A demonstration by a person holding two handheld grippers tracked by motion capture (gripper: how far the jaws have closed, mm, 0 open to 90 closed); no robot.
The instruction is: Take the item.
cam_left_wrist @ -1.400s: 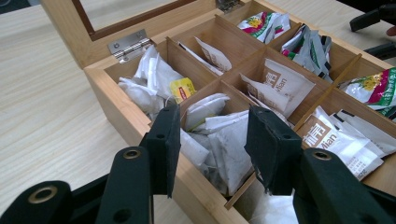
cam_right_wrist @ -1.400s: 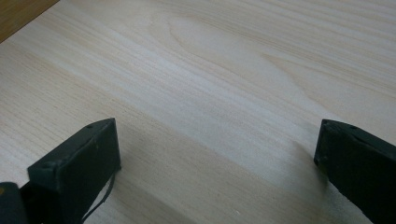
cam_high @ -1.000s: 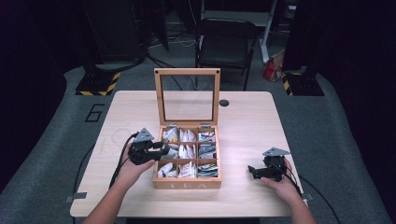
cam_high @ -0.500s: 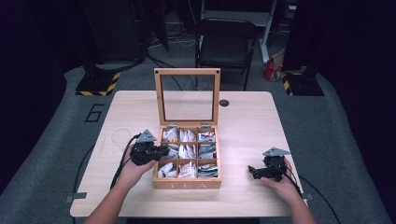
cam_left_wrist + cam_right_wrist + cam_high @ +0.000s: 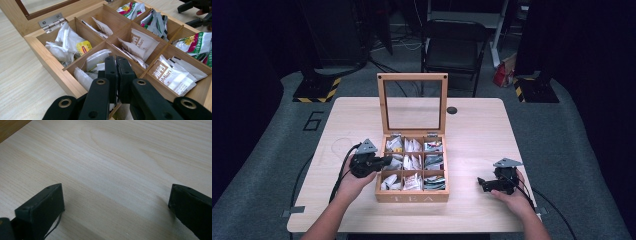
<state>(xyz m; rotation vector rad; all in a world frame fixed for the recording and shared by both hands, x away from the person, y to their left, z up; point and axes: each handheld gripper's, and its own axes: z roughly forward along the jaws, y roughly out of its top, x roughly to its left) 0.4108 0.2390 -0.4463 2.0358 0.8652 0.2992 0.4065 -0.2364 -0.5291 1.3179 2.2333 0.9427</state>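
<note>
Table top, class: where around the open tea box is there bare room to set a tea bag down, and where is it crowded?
Free: the table left of the raised lid, and the wide strip between the tea box and the right tool. Crowded: the box's left side, where the left tool reaches into a compartment of tea bags.

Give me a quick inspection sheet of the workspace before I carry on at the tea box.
Surface: pale wooden table, bare around the box.
Job's things: wooden tea box, glass lid upright, nine compartments of tea bags.
Clutter: nothing seen.
Grippers: left gripper over the box's left middle compartment, jaws just closed together; whether a bag is pinched cannot be told. Right gripper open, resting on the table to the right of the box.
Cables: black cables trail from both grippers toward the near edge.
Surroundings: dark room, black chair behind the table, grey floor.
</note>
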